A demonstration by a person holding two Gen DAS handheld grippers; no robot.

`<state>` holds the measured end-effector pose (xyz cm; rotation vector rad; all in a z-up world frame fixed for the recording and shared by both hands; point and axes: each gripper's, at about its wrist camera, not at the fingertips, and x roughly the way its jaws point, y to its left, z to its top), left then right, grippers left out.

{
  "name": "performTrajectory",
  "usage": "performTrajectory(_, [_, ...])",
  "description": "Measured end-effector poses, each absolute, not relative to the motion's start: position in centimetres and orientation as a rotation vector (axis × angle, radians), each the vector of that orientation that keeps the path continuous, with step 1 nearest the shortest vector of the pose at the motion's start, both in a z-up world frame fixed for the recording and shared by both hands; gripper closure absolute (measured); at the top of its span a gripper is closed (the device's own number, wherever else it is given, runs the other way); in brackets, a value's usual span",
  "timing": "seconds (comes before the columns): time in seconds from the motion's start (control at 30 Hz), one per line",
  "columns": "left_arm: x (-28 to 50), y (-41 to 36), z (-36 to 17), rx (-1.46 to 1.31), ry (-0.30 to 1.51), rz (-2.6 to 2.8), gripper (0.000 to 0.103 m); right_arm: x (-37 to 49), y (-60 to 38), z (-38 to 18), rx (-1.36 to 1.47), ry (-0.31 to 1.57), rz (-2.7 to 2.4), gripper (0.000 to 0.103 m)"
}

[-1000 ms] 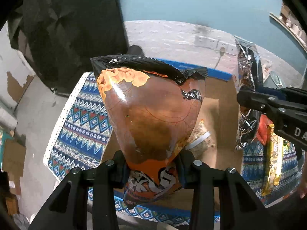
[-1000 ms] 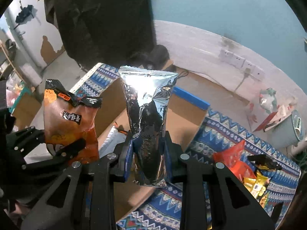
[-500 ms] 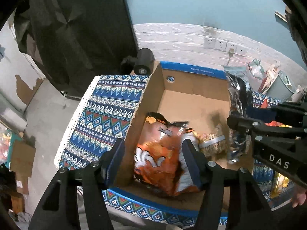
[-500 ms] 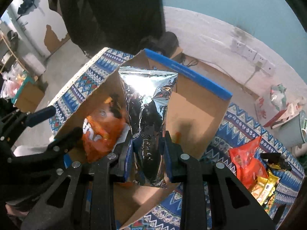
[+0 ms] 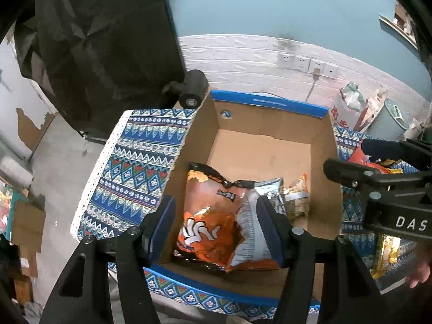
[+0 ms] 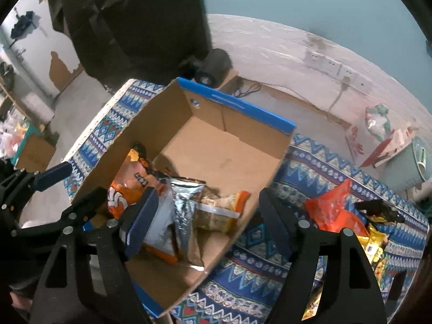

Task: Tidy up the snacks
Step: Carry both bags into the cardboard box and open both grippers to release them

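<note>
2 grippers, both empty, both poised above the cardboard box (image 5: 270, 148).

Item 1, left gripper (image 5: 216, 226): fingers apart, nothing between the pads. One second ago it clamped the orange snack bag (image 5: 213, 216) upright; that bag now lies flat on the box floor at the near left, directly below the gap between the fingers and apart from them. Release complete.

Item 2, right gripper (image 6: 208, 216): jaws opening at this moment, nothing pressed between them. Half a second ago it held the silver foil bag (image 6: 186, 210) upright; that bag now sits in the box, leaning on the orange snack bag's right edge, just beyond the left finger (image 6: 140, 216) and clear of its pad. The right finger hangs outside the box wall, over the patterned cloth (image 6: 270, 243).

Item 3, box contents: 3 packets counted, the third a clear-windowed snack pack (image 6: 218, 210) beside the foil bag. Far half of the floor bare.

Item 4, outstanding stock: red, yellow and black packets (image 6: 337, 216) loose on the cloth to the right of the box, well apart from either gripper. Judgement: 2 more snacks are filed; the loose packets on the right are the likely next pick.
</note>
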<state>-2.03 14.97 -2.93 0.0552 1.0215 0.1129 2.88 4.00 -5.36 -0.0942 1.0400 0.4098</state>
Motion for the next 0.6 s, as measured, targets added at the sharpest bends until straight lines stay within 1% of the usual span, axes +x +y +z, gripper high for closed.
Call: performTrajectory(0.6, [-1.9,8.9,-2.8,0.080,1.040,0.000,0.040,1.0,-4.2,-5.5,-0.105,1.038,0.277,0.027])
